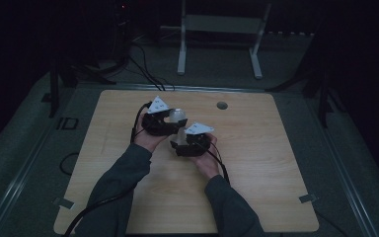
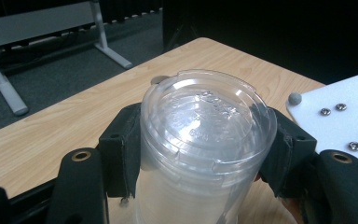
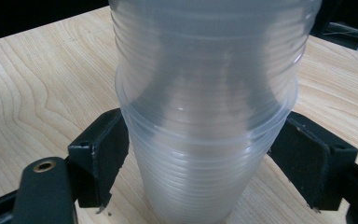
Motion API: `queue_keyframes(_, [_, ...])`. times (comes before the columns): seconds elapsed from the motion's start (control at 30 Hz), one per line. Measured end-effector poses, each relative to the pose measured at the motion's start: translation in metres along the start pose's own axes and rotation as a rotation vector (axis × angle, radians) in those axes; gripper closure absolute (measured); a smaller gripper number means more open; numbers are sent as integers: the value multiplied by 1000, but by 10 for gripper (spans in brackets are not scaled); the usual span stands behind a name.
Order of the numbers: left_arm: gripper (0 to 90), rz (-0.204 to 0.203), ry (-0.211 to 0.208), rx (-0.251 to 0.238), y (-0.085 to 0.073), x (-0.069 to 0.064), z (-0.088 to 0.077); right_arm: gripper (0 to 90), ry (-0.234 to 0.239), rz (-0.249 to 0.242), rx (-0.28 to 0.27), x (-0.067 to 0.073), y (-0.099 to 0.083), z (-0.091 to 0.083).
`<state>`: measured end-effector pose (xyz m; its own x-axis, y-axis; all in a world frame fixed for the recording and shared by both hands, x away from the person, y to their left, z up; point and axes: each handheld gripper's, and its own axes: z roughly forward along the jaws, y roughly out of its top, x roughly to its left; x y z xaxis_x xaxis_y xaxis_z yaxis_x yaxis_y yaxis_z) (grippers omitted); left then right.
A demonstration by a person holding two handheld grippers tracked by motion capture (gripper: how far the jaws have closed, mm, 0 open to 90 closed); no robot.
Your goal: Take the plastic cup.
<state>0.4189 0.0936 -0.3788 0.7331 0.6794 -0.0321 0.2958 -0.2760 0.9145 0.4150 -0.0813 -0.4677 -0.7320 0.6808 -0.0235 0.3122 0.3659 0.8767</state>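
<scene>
Both hands are parked over the middle of the wooden table (image 1: 256,163), just on the person's side of the small round hole (image 1: 221,105) in the tabletop. Between them is a stack of clear plastic cups (image 1: 179,123), held up off the wood rather than standing on it.

The left gripper (image 1: 170,120) is clamped on one end of the stack: in the left gripper view its two black pads press on either side of the cups (image 2: 205,140), and you're looking at the ridged bottom of the end cup. The right gripper (image 1: 180,143) has the other end. In the right gripper view the cups (image 3: 205,116) sit between its pads, left pad against the wall, right pad touching or very nearly, hard to tell.

The two grippers are nearly touching each other.
</scene>
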Motion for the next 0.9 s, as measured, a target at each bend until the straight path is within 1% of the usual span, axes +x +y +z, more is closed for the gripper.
queue_keyframes(0.17, [382, -2, -5, -8, 3, 0, -3, 205, 1, 2, 0, 0, 0, 0])
queue_keyframes(0.43, [385, 7, -2, -16, 10, 0, -7, 205, 6, 5, 2, 0, 0, 0])
queue_keyframes(0.47, [388, 4, 1, -16, 13, 1, -9, 205, 6, 3, 2, 0, 0, 0])
queue_keyframes(0.63, [392, 1, -1, -19, 16, 2, -11, 205, 9, 6, 2, 0, 0, 0])
queue_keyframes(0.9, [398, -7, -4, -37, 26, 3, -17, 205, 8, 10, 4, -1, -1, 0])
